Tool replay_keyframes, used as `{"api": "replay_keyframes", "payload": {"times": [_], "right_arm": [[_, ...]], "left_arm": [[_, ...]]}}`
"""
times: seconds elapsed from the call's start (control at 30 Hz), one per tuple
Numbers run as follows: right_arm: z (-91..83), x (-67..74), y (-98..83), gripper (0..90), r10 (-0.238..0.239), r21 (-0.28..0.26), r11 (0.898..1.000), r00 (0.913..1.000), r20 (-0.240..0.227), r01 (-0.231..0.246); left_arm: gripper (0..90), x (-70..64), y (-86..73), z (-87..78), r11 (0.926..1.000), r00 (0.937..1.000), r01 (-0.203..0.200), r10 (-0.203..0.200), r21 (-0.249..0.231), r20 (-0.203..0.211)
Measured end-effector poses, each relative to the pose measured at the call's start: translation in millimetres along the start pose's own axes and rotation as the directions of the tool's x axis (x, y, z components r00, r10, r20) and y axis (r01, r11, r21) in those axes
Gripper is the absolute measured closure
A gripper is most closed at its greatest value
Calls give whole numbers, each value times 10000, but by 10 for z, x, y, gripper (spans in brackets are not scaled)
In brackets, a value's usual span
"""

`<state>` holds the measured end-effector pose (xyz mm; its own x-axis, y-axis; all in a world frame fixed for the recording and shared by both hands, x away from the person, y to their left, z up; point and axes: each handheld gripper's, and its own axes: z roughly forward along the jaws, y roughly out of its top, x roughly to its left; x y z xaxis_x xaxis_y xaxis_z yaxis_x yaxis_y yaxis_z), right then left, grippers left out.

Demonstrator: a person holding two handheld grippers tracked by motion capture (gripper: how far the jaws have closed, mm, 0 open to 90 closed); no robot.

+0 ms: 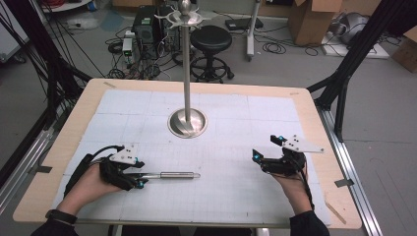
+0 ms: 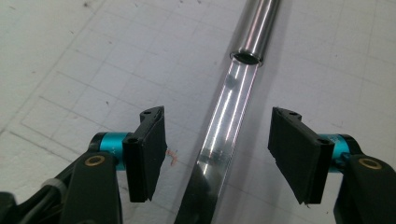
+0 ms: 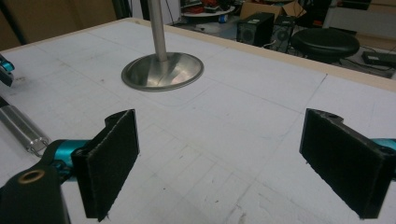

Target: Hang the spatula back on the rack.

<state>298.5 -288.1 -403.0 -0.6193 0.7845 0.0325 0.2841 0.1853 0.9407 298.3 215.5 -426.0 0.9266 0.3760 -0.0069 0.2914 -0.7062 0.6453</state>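
Observation:
A slim metal rod (image 1: 169, 175) lies flat on the white gridded mat (image 1: 231, 113), pointing left to right at the front left. My left gripper (image 1: 139, 174) is at the rod's left end. In the left gripper view its two pads stand on either side of the rod's thin polished part (image 2: 229, 116) with a gap on both sides, so the left gripper (image 2: 219, 140) is open around it. The rod's thicker tube (image 2: 257, 28) continues beyond. My right gripper (image 1: 265, 147) rests at the front right, open (image 3: 224, 154) with nothing between its pads. The rod's end (image 3: 21, 126) shows at its left.
A metal stand with a round base (image 1: 187, 123) and a tall pole (image 1: 187, 64) rises from the mat's middle back; the base (image 3: 162, 71) lies ahead of the right gripper. Beyond the wooden table edge (image 1: 196, 84) are a black stool (image 1: 211, 39), cables and boxes.

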Motion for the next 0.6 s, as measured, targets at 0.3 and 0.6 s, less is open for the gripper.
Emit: {"api": "replay_keyframes", "payload": {"times": [0.3, 0.6], "right_arm": [[1, -5, -1, 111, 36, -9, 10000, 10000, -42, -36], [9, 4, -1, 111, 44, -2, 10000, 9999, -126, -44]], "left_arm": [[507, 39, -25, 40, 9990, 10000, 64, -61, 441, -67], [642, 5, -14, 41, 9986, 9999, -156, 152, 503, 78]]}}
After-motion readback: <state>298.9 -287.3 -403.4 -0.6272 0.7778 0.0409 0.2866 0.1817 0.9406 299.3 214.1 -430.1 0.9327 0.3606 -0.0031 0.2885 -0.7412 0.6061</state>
